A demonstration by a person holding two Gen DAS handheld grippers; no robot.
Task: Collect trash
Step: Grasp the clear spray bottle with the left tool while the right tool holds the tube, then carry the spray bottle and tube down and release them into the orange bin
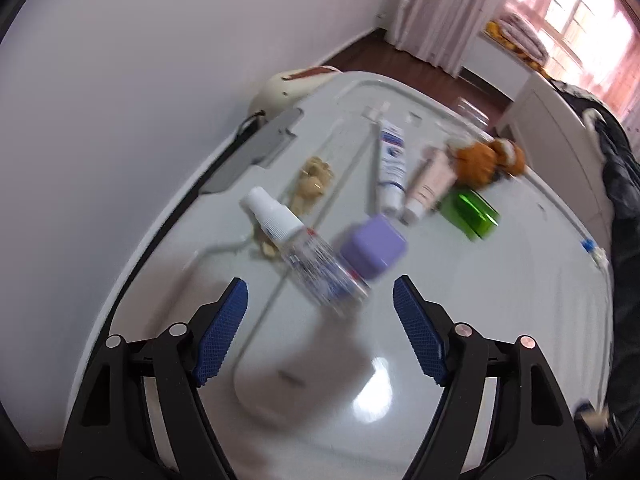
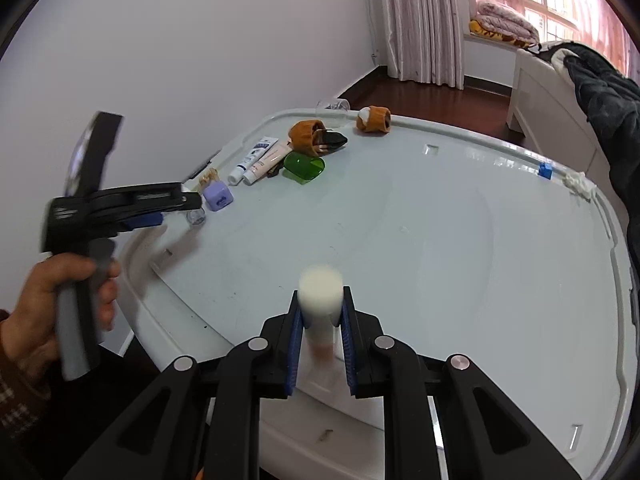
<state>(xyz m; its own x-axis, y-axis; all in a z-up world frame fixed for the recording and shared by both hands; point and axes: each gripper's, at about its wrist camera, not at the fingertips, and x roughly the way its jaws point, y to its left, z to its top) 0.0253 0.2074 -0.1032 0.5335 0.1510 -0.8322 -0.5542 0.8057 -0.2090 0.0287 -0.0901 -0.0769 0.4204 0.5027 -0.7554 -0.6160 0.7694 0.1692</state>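
Clamping a white tube (image 2: 320, 300) upright between the blue pads (image 2: 294, 344) of the right gripper (image 2: 321, 300), above the white lid (image 2: 440, 240). Left gripper (image 1: 320, 300) spread open over a clear spray bottle (image 1: 304, 248) lying tilted on the lid, pads clear of it. Beside the bottle: purple cube (image 1: 372, 246), two tubes (image 1: 392, 164), green container (image 1: 470, 210).
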